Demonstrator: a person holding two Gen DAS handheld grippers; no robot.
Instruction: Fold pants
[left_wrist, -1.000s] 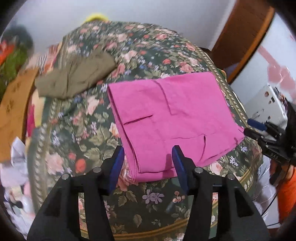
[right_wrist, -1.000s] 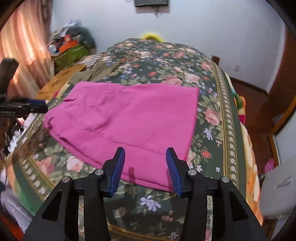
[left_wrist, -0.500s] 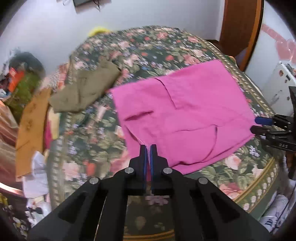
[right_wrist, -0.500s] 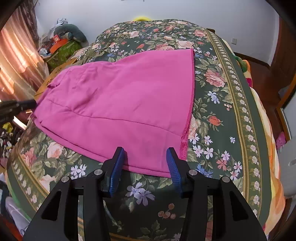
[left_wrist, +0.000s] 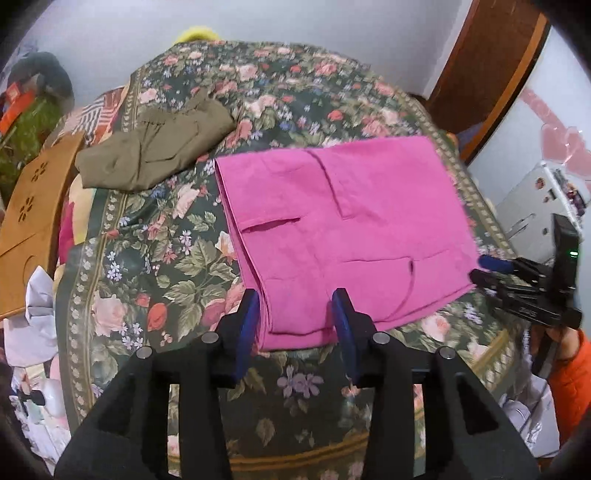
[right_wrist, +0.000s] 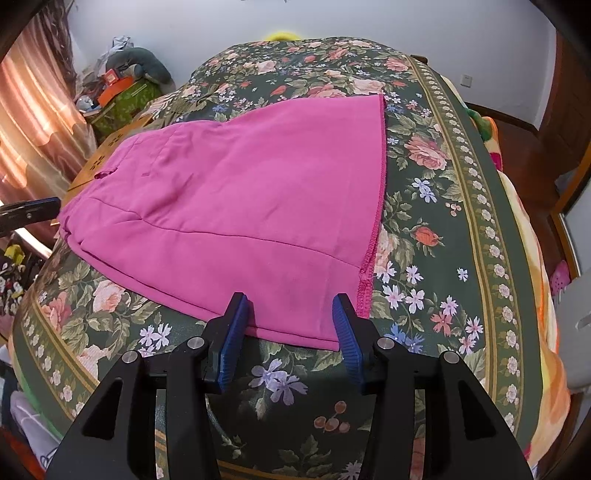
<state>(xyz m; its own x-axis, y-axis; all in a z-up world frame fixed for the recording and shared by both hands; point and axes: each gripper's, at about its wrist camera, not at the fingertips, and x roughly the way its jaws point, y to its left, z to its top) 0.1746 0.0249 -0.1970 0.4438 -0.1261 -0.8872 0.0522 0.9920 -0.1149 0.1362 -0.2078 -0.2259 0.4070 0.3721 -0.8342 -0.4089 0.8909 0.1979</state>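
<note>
Pink pants (left_wrist: 343, 225) lie folded flat on the floral bedspread (left_wrist: 159, 258); they also show in the right wrist view (right_wrist: 236, 214). My left gripper (left_wrist: 295, 325) is open, its fingers on either side of the pants' near left corner. My right gripper (right_wrist: 291, 328) is open, its fingers on either side of the near hem corner by the stitched edge. The right gripper also shows at the right in the left wrist view (left_wrist: 524, 288), and the left gripper's tip at the far left in the right wrist view (right_wrist: 29, 212).
An olive garment (left_wrist: 155, 147) lies folded at the bed's far left. A wooden board (left_wrist: 33, 218) leans at the left side. A curtain (right_wrist: 33, 122) and clutter (right_wrist: 125, 85) stand left of the bed, a wooden door (left_wrist: 491, 70) to the right.
My left gripper was shut on the pants' near edge half a second ago and has now opened, with the pants lying flatter. My right gripper stayed open and moved slightly closer to the hem.
</note>
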